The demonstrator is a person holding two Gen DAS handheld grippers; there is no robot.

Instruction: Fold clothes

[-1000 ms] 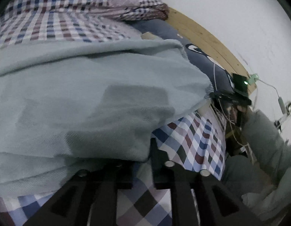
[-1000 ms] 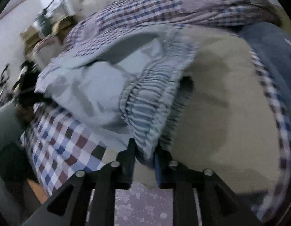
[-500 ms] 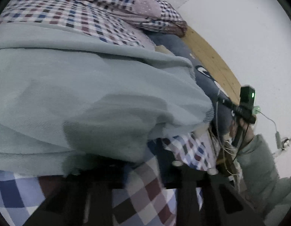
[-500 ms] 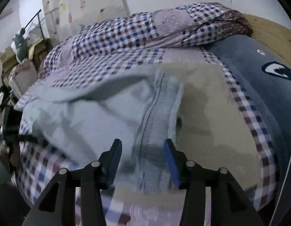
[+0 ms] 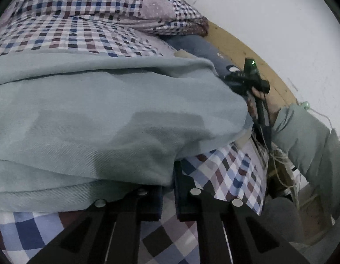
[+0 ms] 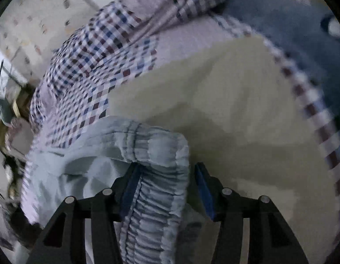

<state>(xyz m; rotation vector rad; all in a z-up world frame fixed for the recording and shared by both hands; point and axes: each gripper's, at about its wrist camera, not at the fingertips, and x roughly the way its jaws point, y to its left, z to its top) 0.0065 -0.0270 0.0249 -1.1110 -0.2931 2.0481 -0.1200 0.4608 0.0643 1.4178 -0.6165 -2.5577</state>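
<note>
Right gripper (image 6: 163,189) closing around elastic waistband (image 6: 156,154)

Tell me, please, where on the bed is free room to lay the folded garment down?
The beige sheet is bare, bordered by the elastic waistband on its left and the dark blue pillow beyond its checked edge. The left half is crowded: the pale blue garment covers the checked bedcover, with the bunched quilt behind.

A checked bedsheet (image 5: 224,176) in red, blue and white covered the bed, with a bundled checked quilt (image 5: 99,2) heaped at its far end. A dark blue pillow (image 6: 301,33) lay beside a wooden bed frame (image 5: 242,50), near a cream cloth (image 6: 246,101).
</note>
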